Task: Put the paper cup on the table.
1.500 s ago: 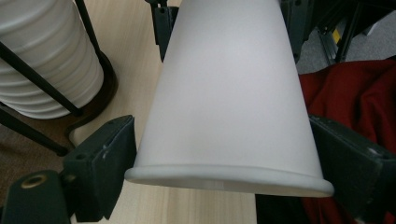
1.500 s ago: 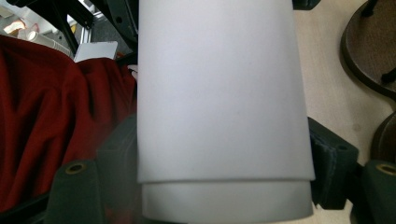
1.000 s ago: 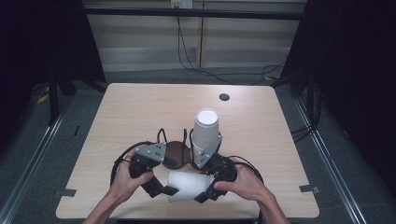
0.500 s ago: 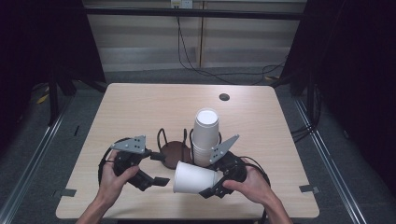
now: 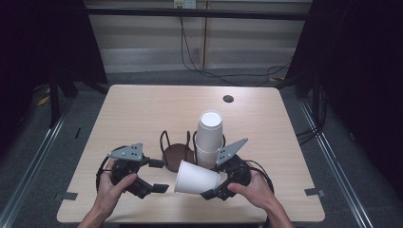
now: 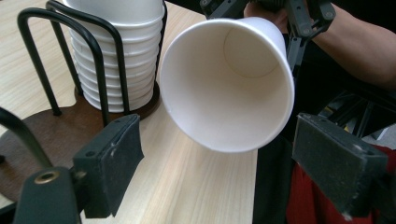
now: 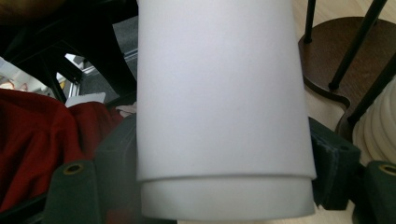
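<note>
— Near the front edge of the table (image 5: 142,109), what is the right gripper (image 5: 223,183) doing?

— Its jaws are pinched on a white paper cup (image 5: 197,178). The cup lies on its side in the grip, mouth turned toward the person's left, and it hangs just above the wood. In the right gripper view the cup's wall (image 7: 219,93) runs between the two dark pads, one on each flank, and a second rim line low on the wall suggests two cups nested together, though I can't be sure from that angle.

— And the left gripper (image 5: 151,175)?

— Its jaws are spread with nothing between them. They have just been closing a little, yet the pads press on nothing. It sits just left of the cup's open mouth, apart from it. The left gripper view looks straight into the cup (image 6: 229,84), with a pad low on each side of the frame.

— Where is everything else?

— A stack of white cups (image 5: 209,137) stands upside down in one ring of a black wire rack (image 5: 178,152) on a dark brown base, just behind the held cup. The rack's other ring, on the left, holds no cups. A small dark round hole (image 5: 228,99) lies toward the far right of the tabletop.
</note>
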